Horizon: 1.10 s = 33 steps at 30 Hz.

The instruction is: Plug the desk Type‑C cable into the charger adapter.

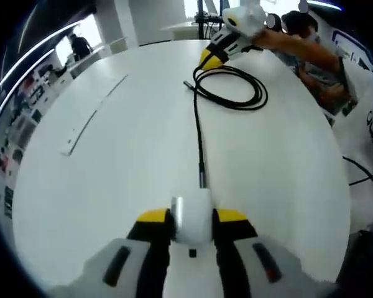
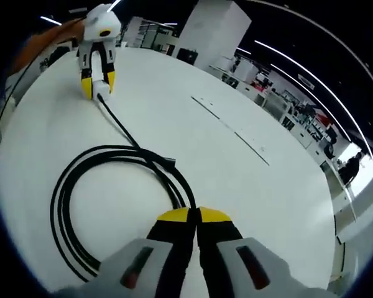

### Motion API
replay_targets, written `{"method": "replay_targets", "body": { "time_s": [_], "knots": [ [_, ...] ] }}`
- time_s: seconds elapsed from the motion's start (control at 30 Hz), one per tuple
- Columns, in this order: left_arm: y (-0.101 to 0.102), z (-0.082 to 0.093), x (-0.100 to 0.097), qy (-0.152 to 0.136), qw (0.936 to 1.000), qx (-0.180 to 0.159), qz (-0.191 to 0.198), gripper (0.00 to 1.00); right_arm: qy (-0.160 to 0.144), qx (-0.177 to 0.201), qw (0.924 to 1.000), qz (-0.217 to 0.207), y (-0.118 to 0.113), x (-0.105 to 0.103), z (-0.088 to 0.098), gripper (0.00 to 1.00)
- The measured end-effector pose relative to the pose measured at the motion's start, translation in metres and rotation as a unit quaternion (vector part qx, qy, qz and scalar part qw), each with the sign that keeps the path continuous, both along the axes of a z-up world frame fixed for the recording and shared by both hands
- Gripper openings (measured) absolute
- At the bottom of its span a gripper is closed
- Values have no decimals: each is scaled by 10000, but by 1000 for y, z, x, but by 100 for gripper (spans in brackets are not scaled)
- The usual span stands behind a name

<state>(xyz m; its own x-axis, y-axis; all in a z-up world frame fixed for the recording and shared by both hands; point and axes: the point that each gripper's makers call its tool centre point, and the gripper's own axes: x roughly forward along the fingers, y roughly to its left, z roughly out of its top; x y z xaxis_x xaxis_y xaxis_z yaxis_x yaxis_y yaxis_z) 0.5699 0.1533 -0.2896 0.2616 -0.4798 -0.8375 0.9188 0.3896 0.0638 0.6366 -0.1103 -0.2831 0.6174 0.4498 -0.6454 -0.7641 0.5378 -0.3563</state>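
Observation:
My left gripper (image 1: 193, 217) is shut on the white charger adapter (image 1: 193, 218) at the bottom of the left gripper view. The black cable's (image 1: 199, 136) metal plug (image 1: 202, 180) meets the adapter's front face. From there the cable runs straight away to a coil (image 1: 233, 87), and its free end (image 1: 188, 84) lies beside the coil. In the right gripper view my right gripper (image 2: 196, 216) has its jaws together at the coil's (image 2: 81, 205) near edge, where the strands run in under the tips. The left gripper (image 2: 98, 77) with the adapter shows far off, and the free end (image 2: 168, 162) lies close by.
All of this lies on a wide white round table (image 1: 112, 161) with a thin seam (image 1: 90, 118) across it. A person's arm (image 1: 298, 46) reaches in behind the right gripper (image 1: 221, 49). Office desks and shelves (image 2: 286, 93) stand beyond the table's edge.

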Motion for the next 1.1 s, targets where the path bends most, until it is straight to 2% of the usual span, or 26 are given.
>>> {"method": "replay_targets", "body": {
  "time_s": [0.1, 0.17, 0.4, 0.5, 0.63, 0.97, 1.1],
  "knots": [
    [1, 0, 9, -40, 10000, -17, 43, 25, -35, 2, 10000, -54, -3, 7, -1, 2],
    [3, 0, 15, -50, 10000, -30, 65, 25, -40, 7, 9999, -103, -4, 22, 0, 2],
    [9, 1, 40, -94, 9999, -29, 104, 25, -84, 15, 9997, -222, -3, 27, -1, 2],
    [10, 1, 42, -85, 9999, 35, 111, 25, -97, 8, 9997, -238, -1, 28, -1, 2],
    [11, 2, 48, -198, 9997, 57, 122, 25, -146, -71, 9994, -317, 0, 46, 0, 2],
    [15, 3, 66, -238, 9993, -99, 257, 25, -175, -221, 9985, -464, -4, 56, -2, 2],
    [16, 2, 70, -243, 9991, -88, 328, 26, -200, -231, 9981, -528, -3, 53, -3, 2]
  ]
}}
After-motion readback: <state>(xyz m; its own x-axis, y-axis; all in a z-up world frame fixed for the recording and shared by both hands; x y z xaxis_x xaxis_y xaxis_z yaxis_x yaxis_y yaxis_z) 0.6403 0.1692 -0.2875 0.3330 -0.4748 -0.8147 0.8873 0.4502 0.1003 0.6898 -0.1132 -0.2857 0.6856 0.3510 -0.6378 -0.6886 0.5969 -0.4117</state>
